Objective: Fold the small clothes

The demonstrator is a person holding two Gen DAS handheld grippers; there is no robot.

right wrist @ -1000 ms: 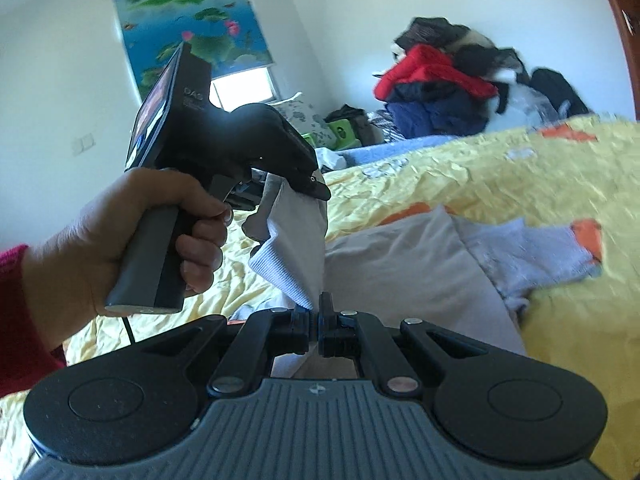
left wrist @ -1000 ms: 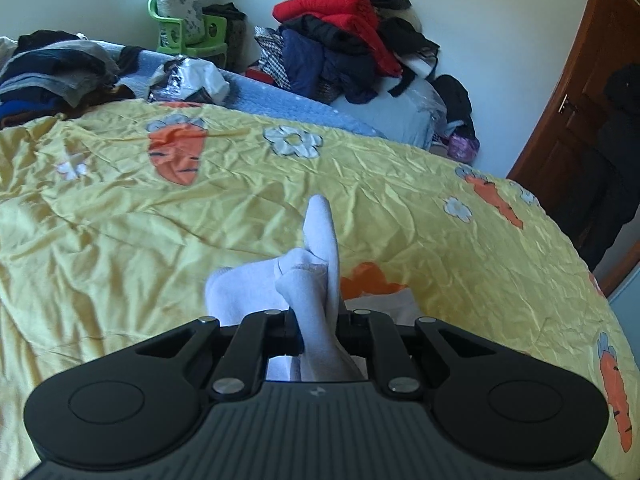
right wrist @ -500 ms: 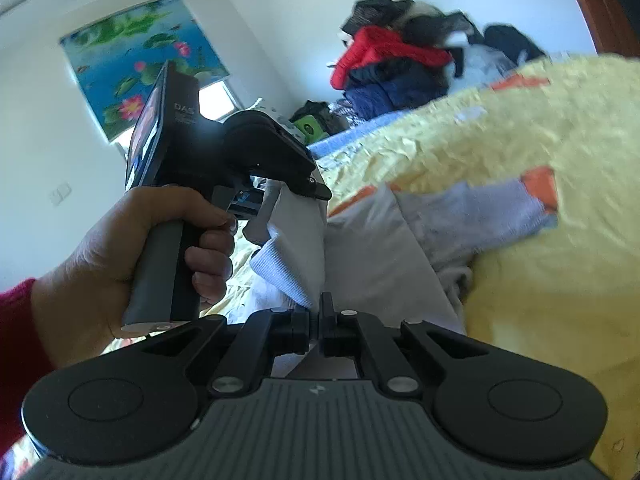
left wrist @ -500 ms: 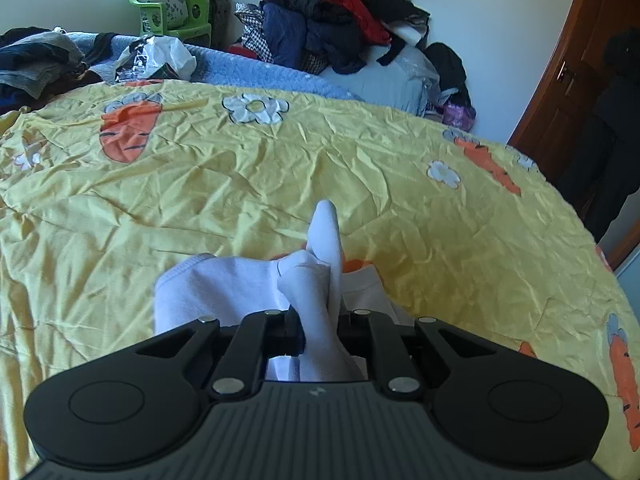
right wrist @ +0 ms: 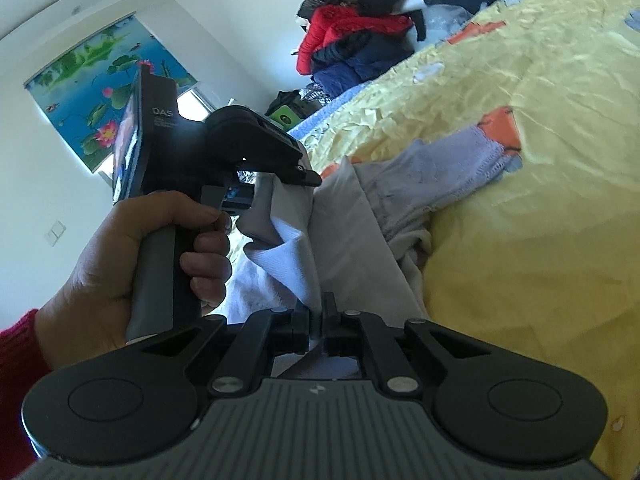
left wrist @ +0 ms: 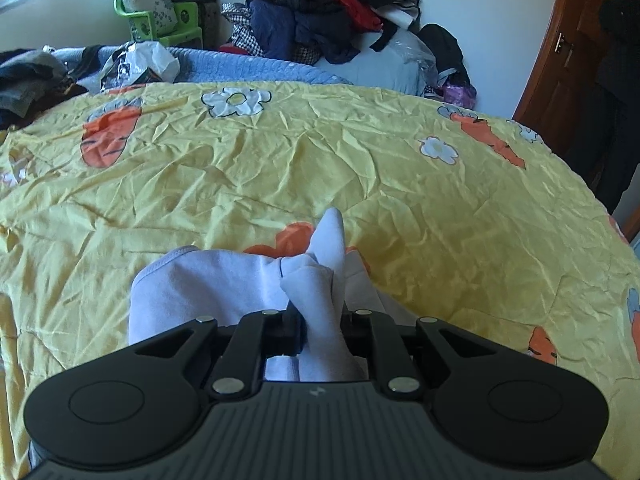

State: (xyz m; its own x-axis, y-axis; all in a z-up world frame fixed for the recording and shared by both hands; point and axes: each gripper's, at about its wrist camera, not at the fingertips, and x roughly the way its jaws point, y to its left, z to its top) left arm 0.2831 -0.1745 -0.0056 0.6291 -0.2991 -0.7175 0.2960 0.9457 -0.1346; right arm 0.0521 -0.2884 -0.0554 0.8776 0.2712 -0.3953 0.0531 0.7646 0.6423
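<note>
A small pale lavender-grey garment (left wrist: 224, 280) lies on the yellow carrot-print bedspread (left wrist: 280, 168). My left gripper (left wrist: 320, 320) is shut on a bunched edge of it, and a fold sticks up between the fingers. In the right wrist view my right gripper (right wrist: 318, 320) is shut on another edge of the same garment (right wrist: 344, 240). The left gripper (right wrist: 296, 168) shows there just above and left, held by a hand, with cloth hanging from it. A sleeve with an orange cuff (right wrist: 500, 132) trails to the right.
A tall heap of red, navy and black clothes (left wrist: 320, 12) sits beyond the bed's far edge. A green chair (left wrist: 160, 20) stands by the window. Dark clothes (left wrist: 28, 76) lie at the far left. A brown door (left wrist: 580, 60) is at the right.
Both grippers have moved forward over the bed with the garment held. More of the cloth now lies spread on the bedspread to the left, and the right wrist view has tilted.
</note>
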